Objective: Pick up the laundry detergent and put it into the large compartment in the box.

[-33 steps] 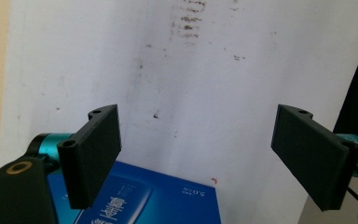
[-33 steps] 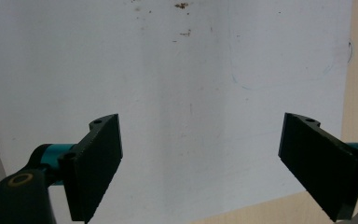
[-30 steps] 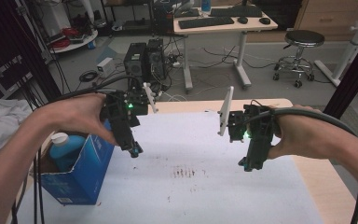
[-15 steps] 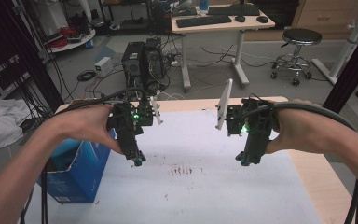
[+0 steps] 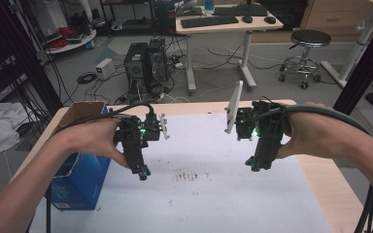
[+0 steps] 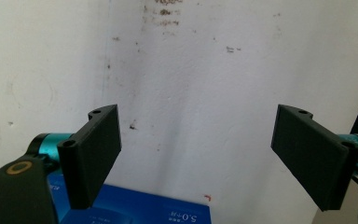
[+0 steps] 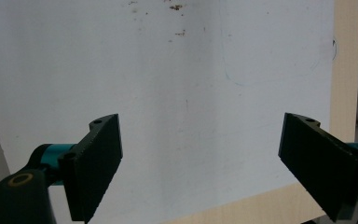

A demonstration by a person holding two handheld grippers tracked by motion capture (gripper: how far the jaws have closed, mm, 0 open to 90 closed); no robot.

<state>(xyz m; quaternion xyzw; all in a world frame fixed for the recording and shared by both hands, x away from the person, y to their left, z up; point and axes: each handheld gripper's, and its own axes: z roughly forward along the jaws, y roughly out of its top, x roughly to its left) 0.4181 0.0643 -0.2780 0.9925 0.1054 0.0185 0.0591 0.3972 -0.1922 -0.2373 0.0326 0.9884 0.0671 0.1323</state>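
Both hands hold grippers above a white sheet [image 5: 194, 194] that covers the wooden table. My left gripper [image 5: 143, 173] hangs over the sheet's left half, jaws pointing down. In the left gripper view the left gripper [image 6: 198, 154] stands wide open with only stained white sheet between its jaws. My right gripper [image 5: 256, 165] hovers over the sheet's right half. In the right gripper view the right gripper [image 7: 200, 163] is also wide open and holds nothing.
A blue cardboard box [image 5: 80, 170] with an open top stands at the table's left edge, its blue side [image 6: 135, 212] beneath the left jaws. Dark stains [image 5: 187, 175] mark the sheet's middle. Bare wood [image 5: 328, 187] runs along the right edge. Beyond the table are computers, a desk and a stool.
Both grippers have moved slightly nearer the person and lower over the sheet; the left one shifted right, away from the blue box. Both stay open.
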